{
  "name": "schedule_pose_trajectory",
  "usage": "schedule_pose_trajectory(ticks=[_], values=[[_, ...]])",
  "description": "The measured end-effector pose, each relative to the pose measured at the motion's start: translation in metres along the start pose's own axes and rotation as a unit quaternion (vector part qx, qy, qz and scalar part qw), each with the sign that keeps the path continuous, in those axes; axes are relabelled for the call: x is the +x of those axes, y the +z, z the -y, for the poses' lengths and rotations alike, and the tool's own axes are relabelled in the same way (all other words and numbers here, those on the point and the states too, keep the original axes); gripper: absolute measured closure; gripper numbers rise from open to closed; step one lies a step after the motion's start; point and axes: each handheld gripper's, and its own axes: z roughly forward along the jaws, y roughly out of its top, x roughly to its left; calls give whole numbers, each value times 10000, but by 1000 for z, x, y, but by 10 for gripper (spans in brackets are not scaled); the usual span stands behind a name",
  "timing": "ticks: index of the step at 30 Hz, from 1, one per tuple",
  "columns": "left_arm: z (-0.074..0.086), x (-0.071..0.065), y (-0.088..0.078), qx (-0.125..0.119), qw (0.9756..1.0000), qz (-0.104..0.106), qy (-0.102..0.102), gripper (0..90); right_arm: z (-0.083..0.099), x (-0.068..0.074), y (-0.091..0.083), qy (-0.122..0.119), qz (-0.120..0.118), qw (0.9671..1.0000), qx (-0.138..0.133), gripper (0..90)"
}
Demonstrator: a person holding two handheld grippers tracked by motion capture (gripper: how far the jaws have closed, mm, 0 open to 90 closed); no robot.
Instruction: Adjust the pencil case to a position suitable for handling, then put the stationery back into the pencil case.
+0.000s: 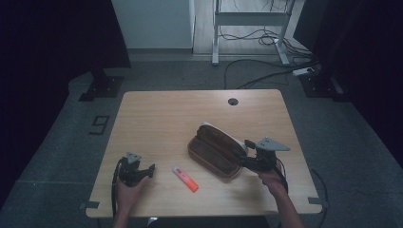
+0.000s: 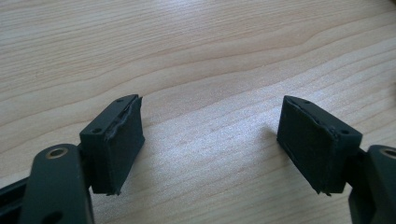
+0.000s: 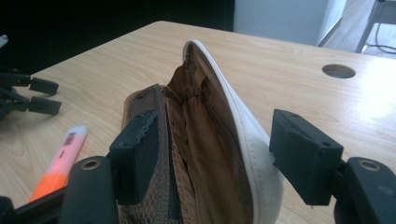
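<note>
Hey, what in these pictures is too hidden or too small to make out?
- Pencil case interior: right gripper view, dark folds of lining hide its bottom.
- Highlighter label: high view too small; right gripper view, jaw cuts off its orange end.
- Right gripper: whether its jaws press the case is unclear.

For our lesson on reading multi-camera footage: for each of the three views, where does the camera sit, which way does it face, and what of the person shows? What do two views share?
High view: above the person's side, looking forward and down on the table; forearms, both hands.
Left gripper view: on the left gripper, facing bare tabletop; open jaws.
Right gripper view: on the right gripper, facing the open pencil case; its jaws straddle it.
Shared: the orange highlighter shows in the high and right gripper views.
</note>
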Motion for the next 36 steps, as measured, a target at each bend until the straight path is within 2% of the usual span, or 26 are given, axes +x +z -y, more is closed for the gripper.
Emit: schedule_pose_trajectory(ticks=[4, 11, 21, 33, 36], values=[[0, 0, 0, 3, 10000, 0, 2, 224, -4, 4, -5, -36, 54, 9999, -116, 326], [0, 0, 0, 2, 10000, -1, 0, 224, -10, 17, -8, -151, -123, 9995, -237, 331], [0, 0, 0, 1, 10000, -1, 0, 224, -9, 41, 4, -324, -501, 9982, -48, 341], [0, 0, 0, 0, 10000, -5, 1, 225, -3, 63, 19, -394, -718, 9965, 151, 337], [0, 0, 0, 1, 10000, -2, 0, 225, -2, 67, 21, -429, -695, 9966, 112, 344]])
